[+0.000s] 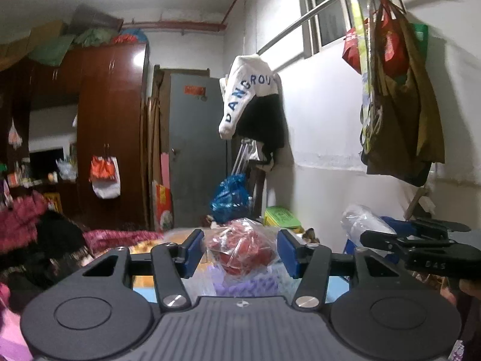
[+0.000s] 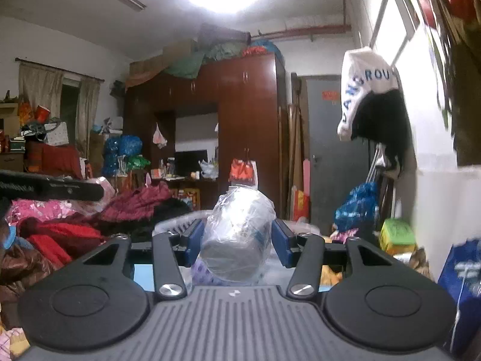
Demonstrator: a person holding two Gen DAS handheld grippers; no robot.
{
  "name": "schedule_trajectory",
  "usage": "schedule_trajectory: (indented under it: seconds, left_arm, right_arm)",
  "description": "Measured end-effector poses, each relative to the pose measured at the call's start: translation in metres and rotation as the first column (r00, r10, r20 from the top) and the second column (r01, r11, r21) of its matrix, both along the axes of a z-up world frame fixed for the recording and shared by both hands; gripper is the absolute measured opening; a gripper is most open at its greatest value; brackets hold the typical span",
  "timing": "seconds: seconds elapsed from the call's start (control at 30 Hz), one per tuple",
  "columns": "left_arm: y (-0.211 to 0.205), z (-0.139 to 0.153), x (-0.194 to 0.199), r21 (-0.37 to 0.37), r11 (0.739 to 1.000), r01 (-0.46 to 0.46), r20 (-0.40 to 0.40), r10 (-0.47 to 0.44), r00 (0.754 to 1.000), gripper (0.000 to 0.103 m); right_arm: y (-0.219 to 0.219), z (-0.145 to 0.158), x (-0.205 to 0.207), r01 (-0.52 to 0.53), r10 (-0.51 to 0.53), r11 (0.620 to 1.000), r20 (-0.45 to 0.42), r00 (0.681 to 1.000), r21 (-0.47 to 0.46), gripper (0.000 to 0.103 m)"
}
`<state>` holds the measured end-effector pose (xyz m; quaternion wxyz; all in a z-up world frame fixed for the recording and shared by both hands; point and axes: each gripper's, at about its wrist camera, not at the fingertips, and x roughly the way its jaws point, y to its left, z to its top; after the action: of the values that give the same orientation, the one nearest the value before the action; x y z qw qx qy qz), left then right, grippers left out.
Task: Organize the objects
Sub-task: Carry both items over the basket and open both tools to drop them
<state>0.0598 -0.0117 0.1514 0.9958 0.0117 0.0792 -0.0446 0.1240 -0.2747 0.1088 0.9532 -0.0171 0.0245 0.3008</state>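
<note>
In the left wrist view my left gripper (image 1: 240,252) has its blue pads spread wide around a clear plastic bag of red things (image 1: 240,248); the pads stand apart from the bag's sides. The right gripper's black body (image 1: 421,248) shows at the right edge there. In the right wrist view my right gripper (image 2: 236,239) has its blue pads against both sides of a clear plastic-wrapped roll with a dark end (image 2: 237,237), held up in the air. The left gripper's body (image 2: 51,188) shows at the left.
A purple and white basket (image 1: 246,285) lies under the left gripper. Piles of red and pink clothes (image 2: 60,228) fill the left. A blue bag (image 2: 356,207), a green box (image 2: 396,234), a grey door (image 1: 195,150) and a brown wardrobe (image 2: 240,120) stand behind.
</note>
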Motion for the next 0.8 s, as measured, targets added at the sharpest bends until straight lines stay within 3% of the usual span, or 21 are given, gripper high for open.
schedule_trajectory:
  seconds: [0.13, 0.27, 0.43, 0.53, 0.8]
  left_arm:
    - [-0.011, 0.020, 0.023, 0.027, 0.999, -0.026, -0.036, 0.027, 0.999, 0.056]
    - [-0.003, 0.016, 0.076, -0.030, 0.999, -0.025, -0.115, 0.022, 0.993, 0.056]
    - [0.015, -0.010, 0.160, -0.116, 0.993, -0.034, -0.225, 0.007, 0.974, 0.056]
    - [0.021, -0.029, 0.199, -0.110, 0.993, -0.043, -0.300, 0.008, 0.954, 0.056]
    - [0.041, -0.067, 0.258, -0.115, 0.987, -0.114, -0.414, 0.057, 0.908, 0.056]
  right_arm:
    - [0.012, 0.015, 0.016, -0.008, 0.008, 1.000, -0.011, 1.000, -0.021, 0.053]
    - [0.034, 0.018, 0.052, 0.023, -0.027, 0.998, -0.075, 0.997, -0.053, 0.053]
    - [0.066, 0.010, 0.110, 0.061, -0.077, 0.992, -0.146, 0.986, -0.111, 0.053]
    - [0.086, -0.002, 0.146, 0.073, -0.101, 0.986, -0.188, 0.977, -0.150, 0.053]
    - [0.114, -0.034, 0.194, 0.064, -0.123, 0.975, -0.275, 0.954, -0.211, 0.053]
